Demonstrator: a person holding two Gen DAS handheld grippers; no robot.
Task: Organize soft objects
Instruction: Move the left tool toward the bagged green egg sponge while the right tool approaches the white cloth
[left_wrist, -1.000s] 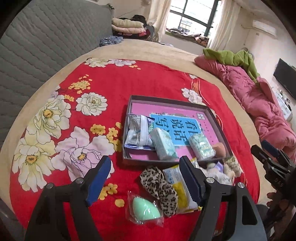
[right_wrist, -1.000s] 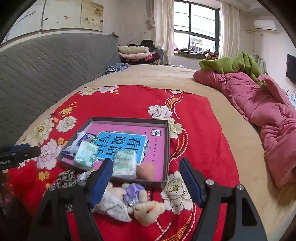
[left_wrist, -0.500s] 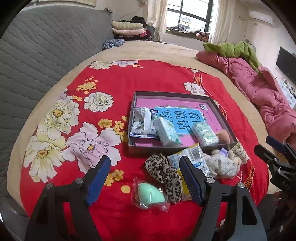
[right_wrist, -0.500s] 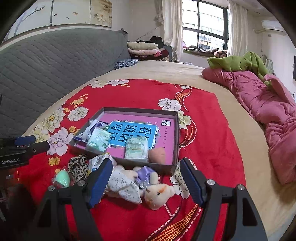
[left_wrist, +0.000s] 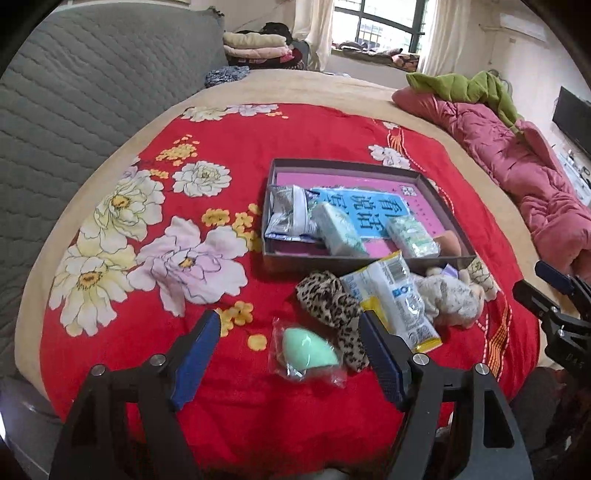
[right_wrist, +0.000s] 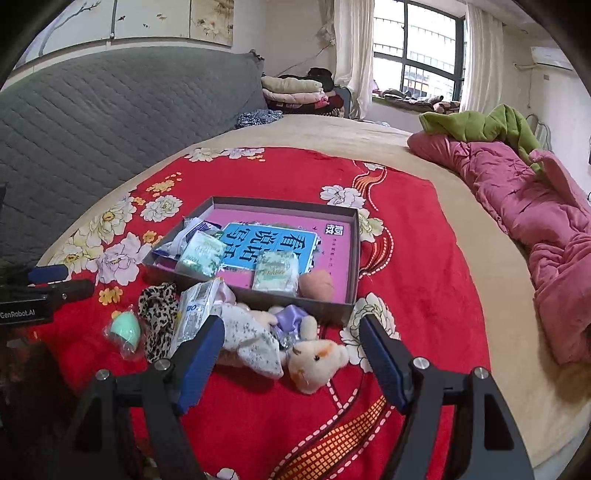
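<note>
Both tools hang over the near edge of the bed, tilted down at the loose pile. Left hand-held gripper (left_wrist: 290, 349): jaws spread wide, nothing between the pads. Right hand-held gripper (right_wrist: 291, 349): likewise spread and empty.

Box (left_wrist: 430, 181) sits on the red flowered blanket (left_wrist: 314, 129), toward the middle of the bed. Already inside: two tissue packs, a crumpled wrapper, a peach sponge at its near right corner.

Outside, along the box's near wall:
- green sponge in clear bag (left_wrist: 308, 349), nearest the bed's near edge, in line with the left jaws
- leopard scrunchie (left_wrist: 330, 301), touching the bag's right side
- yellow-edged packet (left_wrist: 393, 295), leaning on the box wall and overlapping the scrunchie
- plush toy (right_wrist: 314, 354), lying flat between the right jaws' line of sight, its body tangled with a purple ribbon

Judgement: approach stage, nothing picked yet. Left side looks set for the bagged sponge; right for the plush.

How to do it well:
- Bag is slippery; close on the sponge body, not the loose film.
- Keep the right pad clear of the scrunchie, or both may lift.
- Plush: pinch the torso, not the head, so it hangs steady.
- Drop into the free pink area at the box's far side; the near side is crowded.
</note>
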